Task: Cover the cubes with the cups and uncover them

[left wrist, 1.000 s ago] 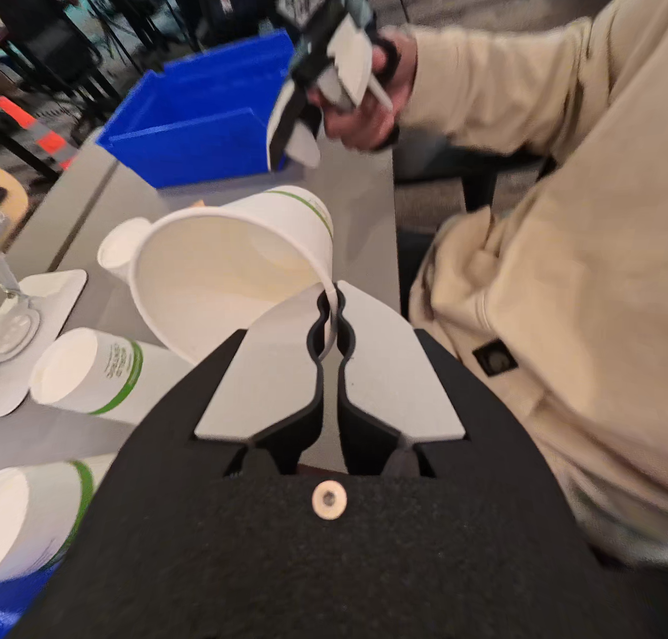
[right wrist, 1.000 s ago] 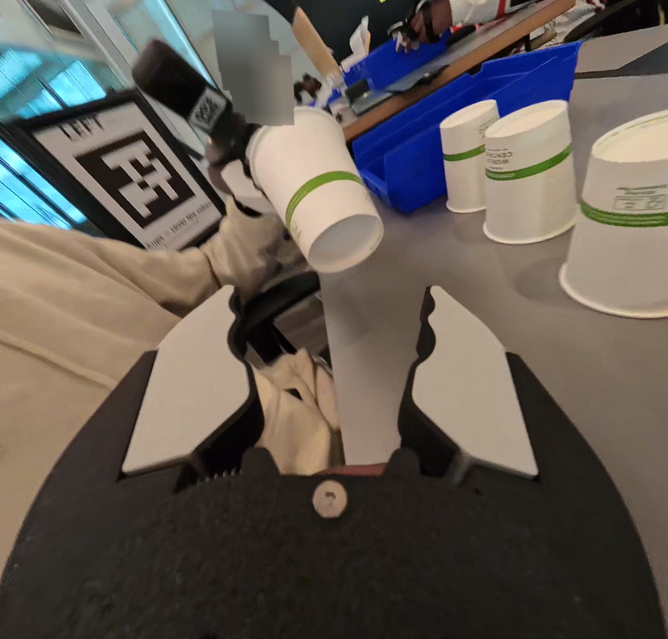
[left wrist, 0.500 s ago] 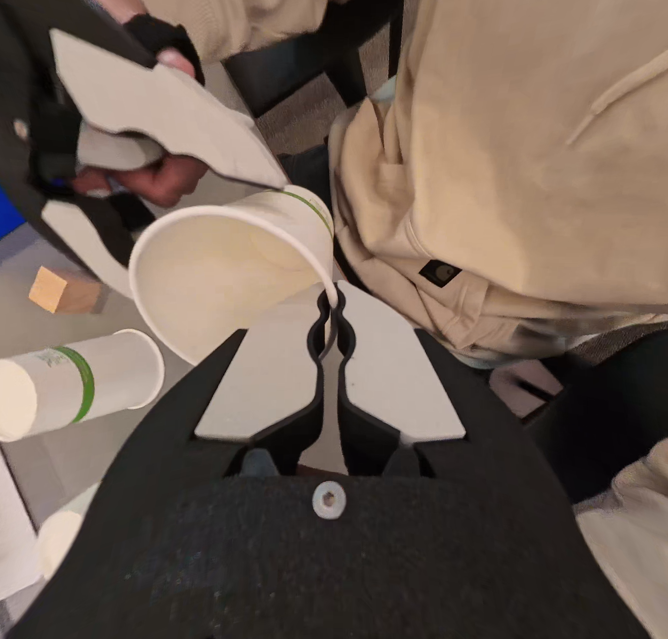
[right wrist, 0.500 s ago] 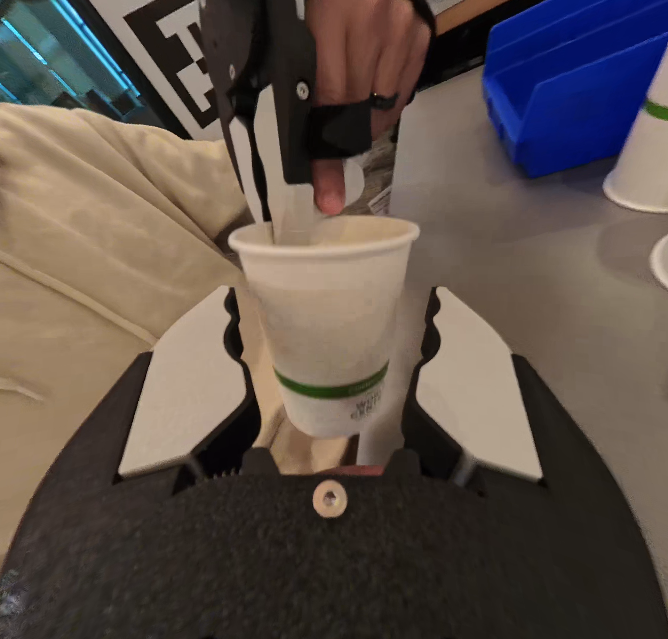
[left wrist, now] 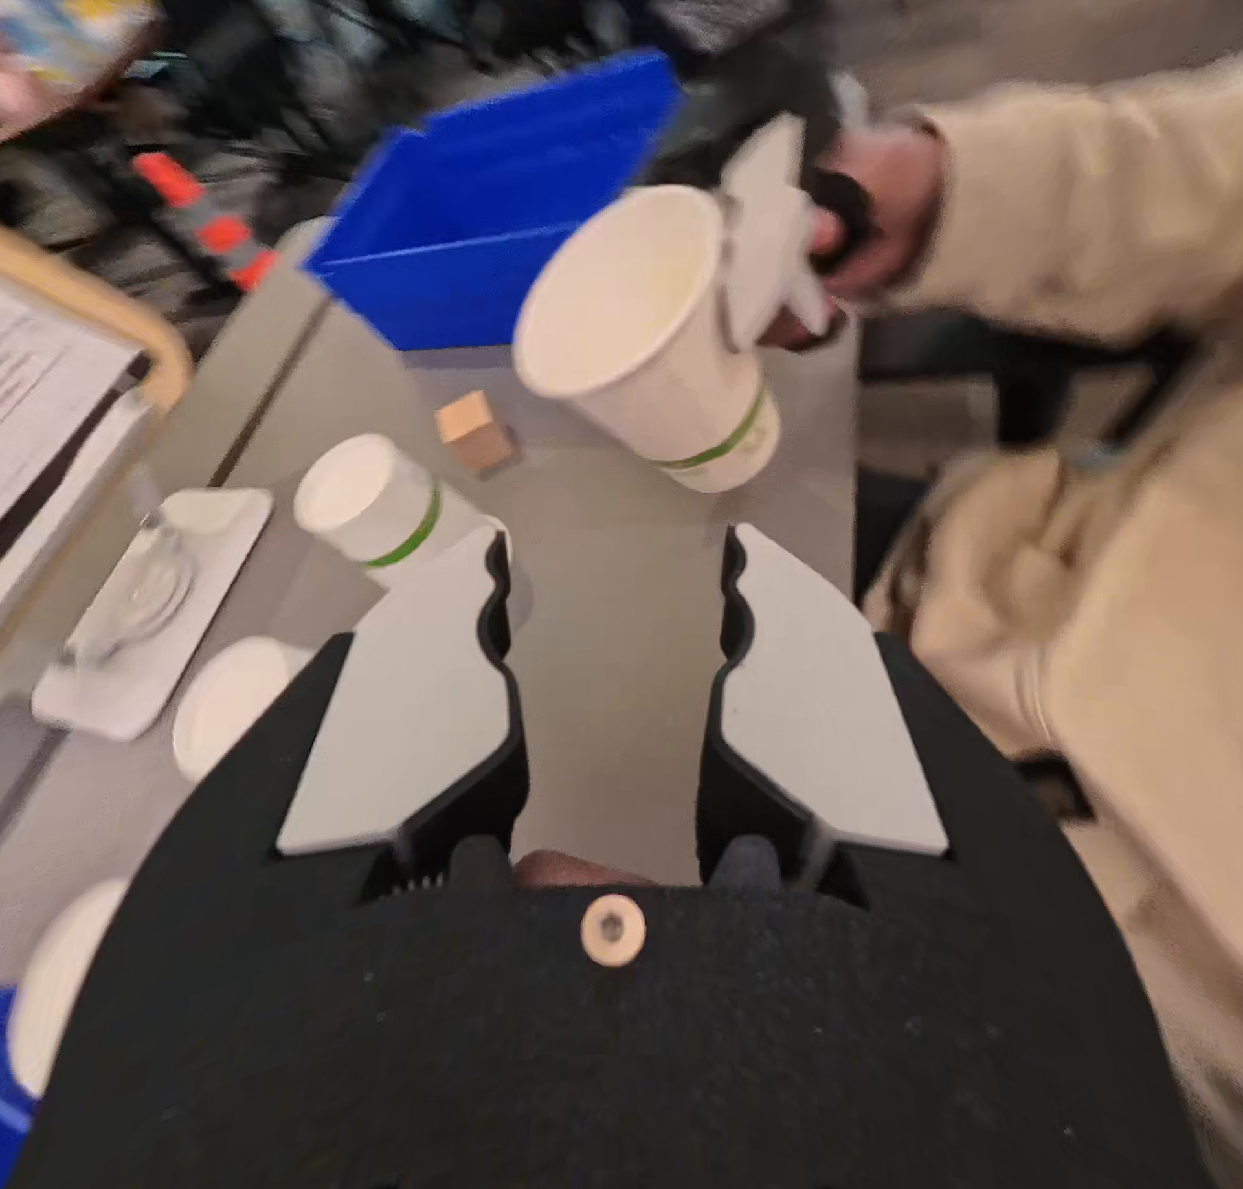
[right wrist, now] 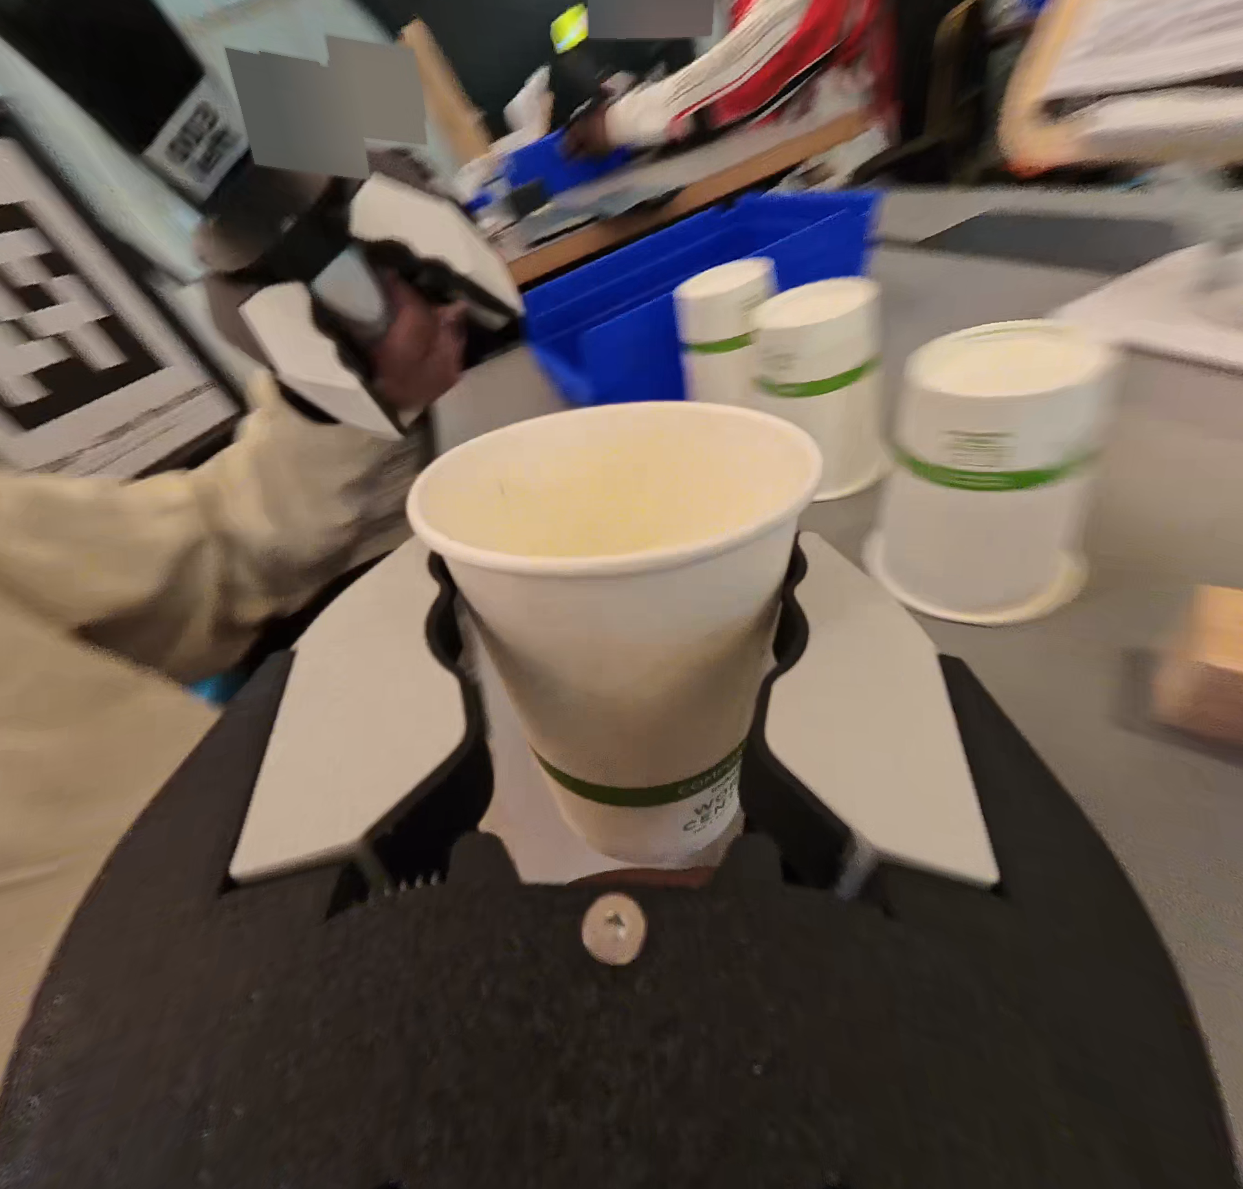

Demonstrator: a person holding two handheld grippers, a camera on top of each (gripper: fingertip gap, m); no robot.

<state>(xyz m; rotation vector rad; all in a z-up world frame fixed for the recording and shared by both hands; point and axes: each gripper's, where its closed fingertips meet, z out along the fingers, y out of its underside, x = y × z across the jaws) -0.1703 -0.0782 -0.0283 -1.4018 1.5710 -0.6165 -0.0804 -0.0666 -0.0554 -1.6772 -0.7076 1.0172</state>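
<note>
My right gripper [right wrist: 617, 555] is shut on a white paper cup with a green band [right wrist: 619, 619], held mouth-up and tilted above the grey table [right wrist: 1009, 787]. In the left wrist view the same cup [left wrist: 639, 343] hangs in the right gripper [left wrist: 760, 262] above the table's far right. My left gripper [left wrist: 615, 538] is open and empty, apart from the cup. A wooden cube [left wrist: 474, 430] lies uncovered on the table, left of the held cup; it also shows blurred in the right wrist view [right wrist: 1204, 679]. Three cups stand upside down [right wrist: 989, 471] [right wrist: 817, 376] [right wrist: 720, 323].
A blue bin [left wrist: 498, 215] stands at the table's far end. A white mat with a glass object [left wrist: 155, 605] lies at the left. The upside-down cups line the left side [left wrist: 377, 504] [left wrist: 229, 699]. The person's beige sleeve and body [left wrist: 1076, 551] are at the right edge.
My left gripper let go of the cup's rim, opened and drew back. My right gripper shut on the cup's body and now carries it.
</note>
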